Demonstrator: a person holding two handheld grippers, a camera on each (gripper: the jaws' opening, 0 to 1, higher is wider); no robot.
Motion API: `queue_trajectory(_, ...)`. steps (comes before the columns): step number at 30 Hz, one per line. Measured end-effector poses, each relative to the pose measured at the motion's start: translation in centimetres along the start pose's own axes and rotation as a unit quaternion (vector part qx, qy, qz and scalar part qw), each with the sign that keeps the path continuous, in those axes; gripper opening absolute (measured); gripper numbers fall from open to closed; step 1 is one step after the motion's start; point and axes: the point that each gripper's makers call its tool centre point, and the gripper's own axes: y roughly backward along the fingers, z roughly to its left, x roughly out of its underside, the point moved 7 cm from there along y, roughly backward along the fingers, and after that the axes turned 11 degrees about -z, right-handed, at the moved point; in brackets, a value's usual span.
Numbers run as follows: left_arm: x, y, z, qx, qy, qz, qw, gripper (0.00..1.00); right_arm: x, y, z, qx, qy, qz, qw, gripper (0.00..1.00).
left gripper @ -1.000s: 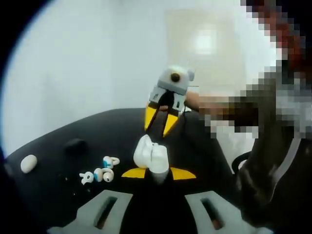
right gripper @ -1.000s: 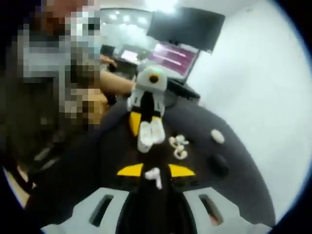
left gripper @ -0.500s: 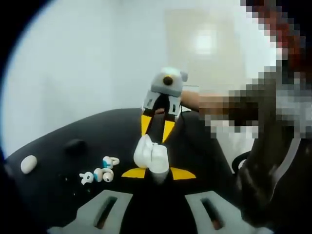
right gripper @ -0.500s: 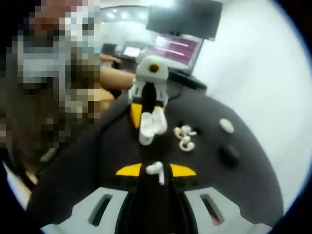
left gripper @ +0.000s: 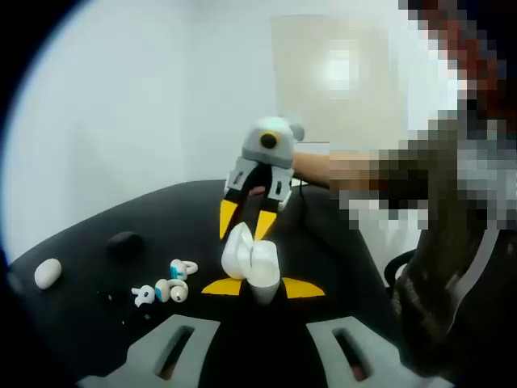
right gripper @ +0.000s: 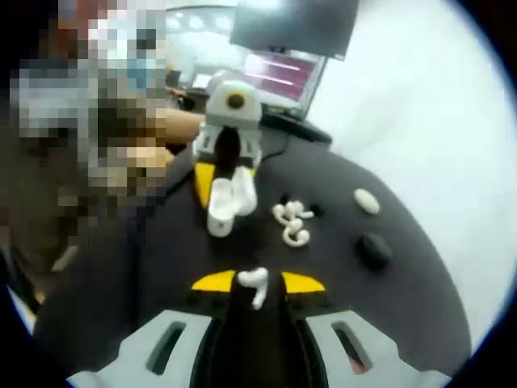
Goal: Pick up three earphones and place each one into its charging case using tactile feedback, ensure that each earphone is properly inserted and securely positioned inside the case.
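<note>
The left gripper (left gripper: 263,288) fingers are clamped on the open white charging case (left gripper: 251,262), held above the black table (left gripper: 97,275). The right gripper (right gripper: 258,283) fingers pinch a white earphone (right gripper: 254,282) just in front of the case. Loose earphones (left gripper: 166,286) lie on the table beside the case.

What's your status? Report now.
Left gripper shut on open charging case. Right gripper shut on earphone, apart from the case. Loose earphones on table. Nothing between.
</note>
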Motion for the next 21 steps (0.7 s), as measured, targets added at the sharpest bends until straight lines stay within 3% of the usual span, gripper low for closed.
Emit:
queue_trajectory(6,0.0,0.0,0.0,0.000,-0.001,0.000,1.0000,0.14,0.1,-0.7,-0.5,0.021,-0.014,-0.005,0.9997,0.22)
queue_trajectory(10,0.0,0.0,0.0,0.000,-0.001,0.000,1.0000,0.14,0.3,-1.1,-1.1,0.045,-0.048,-0.010,0.9978,0.22)
queue_trajectory(16,0.0,0.0,0.0,0.000,-0.002,0.000,1.0000,0.14,0.4,-1.8,-1.8,0.068,-0.135,-0.029,0.9880,0.24)
queue_trajectory(21,0.0,0.0,0.0,0.000,-0.002,0.000,1.0000,0.14,0.0,-1.3,-2.7,0.090,-0.153,-0.051,0.9827,0.24)
